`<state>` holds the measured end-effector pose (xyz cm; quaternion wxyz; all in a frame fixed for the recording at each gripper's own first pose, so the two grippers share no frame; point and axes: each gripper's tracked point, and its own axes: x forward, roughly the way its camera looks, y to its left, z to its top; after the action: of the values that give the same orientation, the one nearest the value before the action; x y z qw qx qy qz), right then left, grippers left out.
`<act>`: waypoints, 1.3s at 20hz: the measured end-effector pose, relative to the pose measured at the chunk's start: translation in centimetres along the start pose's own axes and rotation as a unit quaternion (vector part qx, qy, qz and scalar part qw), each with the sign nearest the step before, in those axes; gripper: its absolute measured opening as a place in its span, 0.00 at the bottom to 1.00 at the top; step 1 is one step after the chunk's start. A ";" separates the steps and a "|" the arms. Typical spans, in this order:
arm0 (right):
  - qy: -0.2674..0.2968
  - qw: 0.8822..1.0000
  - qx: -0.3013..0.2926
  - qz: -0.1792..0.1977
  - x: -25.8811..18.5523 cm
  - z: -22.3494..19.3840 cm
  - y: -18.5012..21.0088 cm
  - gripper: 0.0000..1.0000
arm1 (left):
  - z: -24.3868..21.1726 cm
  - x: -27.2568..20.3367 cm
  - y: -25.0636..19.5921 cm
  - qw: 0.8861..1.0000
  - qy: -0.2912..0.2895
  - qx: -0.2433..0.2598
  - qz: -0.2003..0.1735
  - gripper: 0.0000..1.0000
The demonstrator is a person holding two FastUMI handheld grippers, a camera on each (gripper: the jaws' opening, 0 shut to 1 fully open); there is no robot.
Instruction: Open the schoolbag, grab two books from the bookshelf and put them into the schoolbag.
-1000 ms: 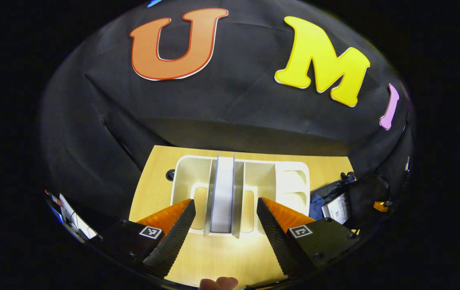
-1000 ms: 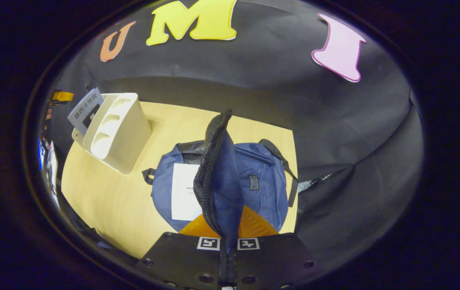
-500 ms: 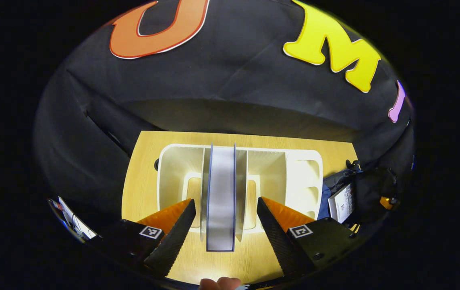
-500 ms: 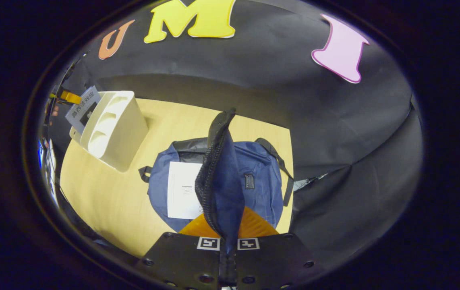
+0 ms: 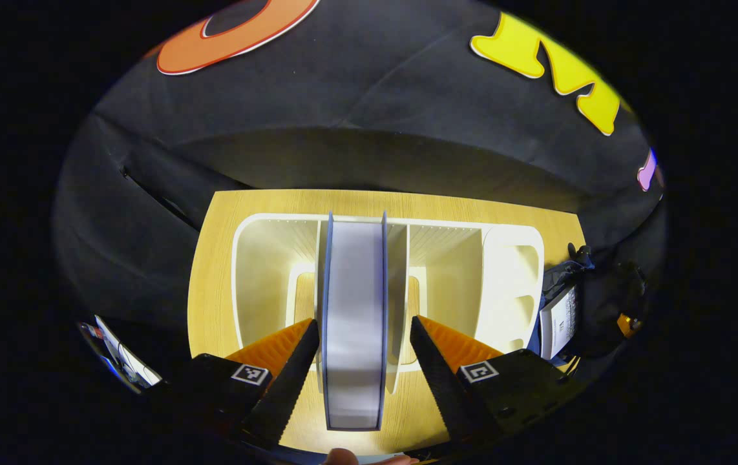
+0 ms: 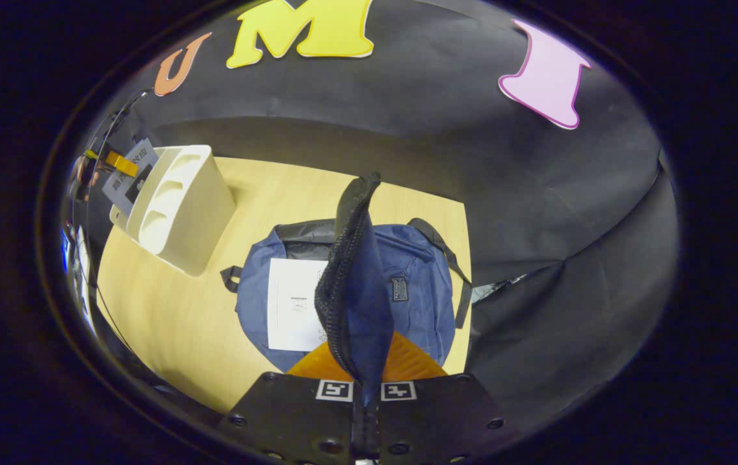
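Left gripper view: the bench [image 5: 214,271] carries the white bookshelf [image 5: 259,258], which now looms larger than it did a second ago, so I read the left gripper [image 5: 359,361] as having closed in on it. The upright book [image 5: 354,323] in the shelf's middle slot has grown with it, and its near edge now lies between my two fingers, which stand wide apart on either side. The left finger looks just beside the book's cover; the right finger is set farther off, with a gap showing. Neither presses on it yet. I judge this to be the approach for the second book, with the closing squeeze not yet made.

Right gripper view: the blue schoolbag [image 6: 421,290] lies on the bench ahead of the fingers, its position little changed over the last second. The right gripper [image 6: 359,361] is clamped on a lifted flap [image 6: 353,290] of the bag, which rises straight up from between the fingers and holds the mouth open. A white book [image 6: 291,303] already lies inside the opening, left of the fingers. The bookshelf stands far to the left, with the other gripper reaching its book there. One book appears packed; one remains.
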<state>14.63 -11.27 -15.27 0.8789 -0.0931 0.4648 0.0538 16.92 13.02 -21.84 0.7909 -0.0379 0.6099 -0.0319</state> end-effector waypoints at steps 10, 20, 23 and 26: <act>-0.003 1.000 0.010 0.005 0.0 -0.5 -0.3 0.01 | -1.9 1.8 0.7 0.998 0.053 -0.039 0.007 0.60; -0.010 1.000 0.003 0.018 0.1 -0.6 0.1 0.01 | -2.6 -5.2 0.9 0.998 0.001 -0.062 0.006 0.47; -0.013 1.000 -0.001 0.023 0.3 -0.6 0.4 0.04 | -3.2 -8.7 0.3 0.998 -0.018 -0.055 -0.012 0.45; -0.015 1.000 -0.003 0.027 0.4 -0.7 0.5 0.01 | -3.8 -12.9 0.8 0.998 -0.042 -0.043 -0.010 0.45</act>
<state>14.18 -10.96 -16.08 0.8838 -0.0826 0.4536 0.0803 9.96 14.94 -10.50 0.8130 -0.0793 0.5766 -0.0122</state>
